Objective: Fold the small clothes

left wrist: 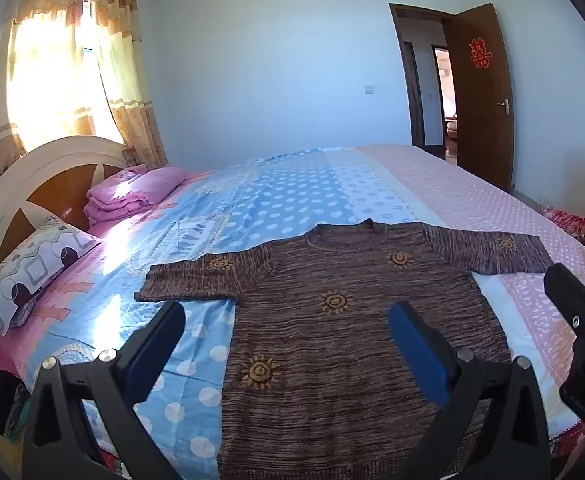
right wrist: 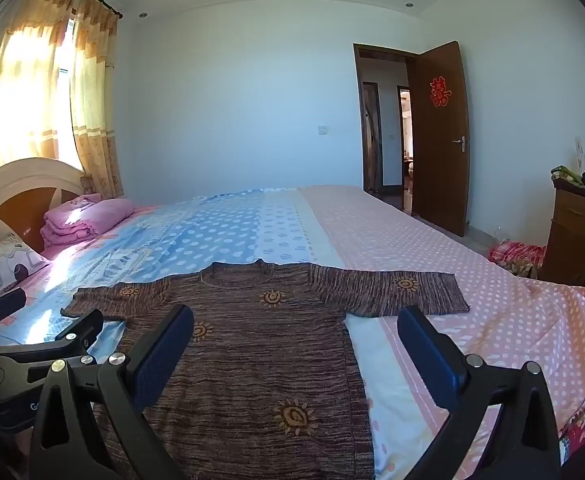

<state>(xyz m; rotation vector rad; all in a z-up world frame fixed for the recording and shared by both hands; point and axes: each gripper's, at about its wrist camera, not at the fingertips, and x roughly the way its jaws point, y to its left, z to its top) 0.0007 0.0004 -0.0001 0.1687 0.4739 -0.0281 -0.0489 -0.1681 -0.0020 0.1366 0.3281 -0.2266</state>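
Observation:
A brown knitted short-sleeved top (left wrist: 332,340) with orange sun motifs lies flat and spread on the bed, neck away from me, both sleeves out. It also shows in the right wrist view (right wrist: 260,360). My left gripper (left wrist: 288,320) is open and empty, above the top's left half near its hem. My right gripper (right wrist: 296,324) is open and empty, above the top's right half. The right gripper's body shows at the right edge of the left wrist view (left wrist: 580,340). The left gripper shows at the left of the right wrist view (right wrist: 52,344).
The bed (left wrist: 292,200) has a blue and pink dotted sheet. A folded pink blanket (left wrist: 132,196) and a patterned pillow (left wrist: 32,268) lie by the headboard (left wrist: 52,168). A wooden dresser (right wrist: 580,228) stands at the right, an open door (right wrist: 440,136) behind.

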